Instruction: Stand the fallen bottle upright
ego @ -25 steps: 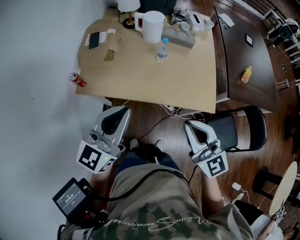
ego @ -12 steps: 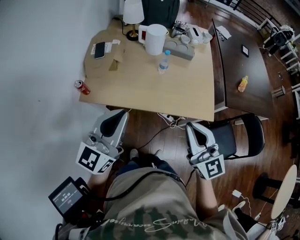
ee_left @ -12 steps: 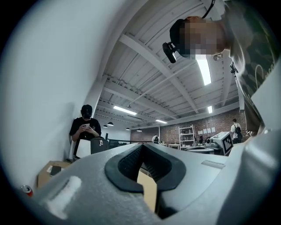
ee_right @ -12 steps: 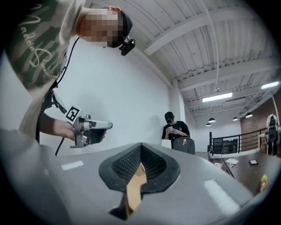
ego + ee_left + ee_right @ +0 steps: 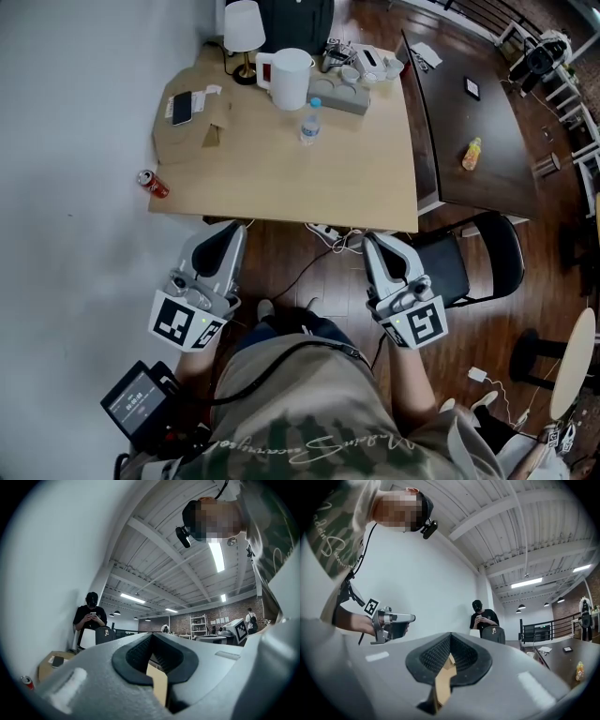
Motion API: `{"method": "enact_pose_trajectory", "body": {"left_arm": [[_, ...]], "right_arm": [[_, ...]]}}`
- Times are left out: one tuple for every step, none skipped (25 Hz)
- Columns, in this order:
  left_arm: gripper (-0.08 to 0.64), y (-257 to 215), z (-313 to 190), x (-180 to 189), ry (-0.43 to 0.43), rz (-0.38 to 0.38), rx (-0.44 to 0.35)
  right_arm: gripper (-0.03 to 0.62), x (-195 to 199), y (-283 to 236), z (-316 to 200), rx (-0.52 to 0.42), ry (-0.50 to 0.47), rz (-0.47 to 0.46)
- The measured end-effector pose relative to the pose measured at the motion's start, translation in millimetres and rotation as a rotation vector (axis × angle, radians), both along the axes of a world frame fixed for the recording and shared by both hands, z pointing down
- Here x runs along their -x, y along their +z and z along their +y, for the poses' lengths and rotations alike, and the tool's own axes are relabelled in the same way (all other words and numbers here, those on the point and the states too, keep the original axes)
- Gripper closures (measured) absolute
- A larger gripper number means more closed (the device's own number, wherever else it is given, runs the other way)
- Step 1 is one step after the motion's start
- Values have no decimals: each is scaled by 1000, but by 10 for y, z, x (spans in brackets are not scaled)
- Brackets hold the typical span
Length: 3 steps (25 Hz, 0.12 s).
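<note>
A small orange bottle (image 5: 471, 154) lies on its side on the dark table (image 5: 487, 112) at the right; it also shows at the far right of the right gripper view as an orange bottle (image 5: 580, 670). A clear water bottle (image 5: 308, 121) with a blue cap stands upright on the tan table (image 5: 281, 173). My left gripper (image 5: 231, 231) and right gripper (image 5: 376, 243) hover below the tan table's near edge, close to my body, both shut and empty. Their closed tips show in the gripper views as left gripper (image 5: 151, 637) and right gripper (image 5: 450, 637).
On the tan table stand a white jug (image 5: 287, 77), a lamp (image 5: 243, 28), a phone (image 5: 183, 108) and a grey tray (image 5: 349, 89). A red can (image 5: 153, 184) lies at its left edge. A black chair (image 5: 473, 262) is at the right; cables run across the floor.
The head view has swung, so the tables sit further left in the picture. Both grippers stay shut and have barely shifted in front of my body.
</note>
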<state>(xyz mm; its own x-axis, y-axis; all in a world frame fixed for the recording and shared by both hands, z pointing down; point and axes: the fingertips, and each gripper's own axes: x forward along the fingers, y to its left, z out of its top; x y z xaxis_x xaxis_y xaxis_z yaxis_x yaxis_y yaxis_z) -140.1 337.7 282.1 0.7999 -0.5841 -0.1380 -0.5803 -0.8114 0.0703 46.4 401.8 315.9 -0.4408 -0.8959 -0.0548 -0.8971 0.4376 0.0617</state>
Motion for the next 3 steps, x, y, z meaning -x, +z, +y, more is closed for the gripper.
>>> {"method": "enact_pose_trajectory", "body": {"left_arm": [[557,7,2,-8,0,0,2],[557,16,3,-15,1,0,4],[557,26,3,-22,1,-1,6]], "right_arm": [[589,-3,11,-5,3,1,4],[589,-3,23,-11,6,2,10],[589,-3,35,-17,8,3,17]]}}
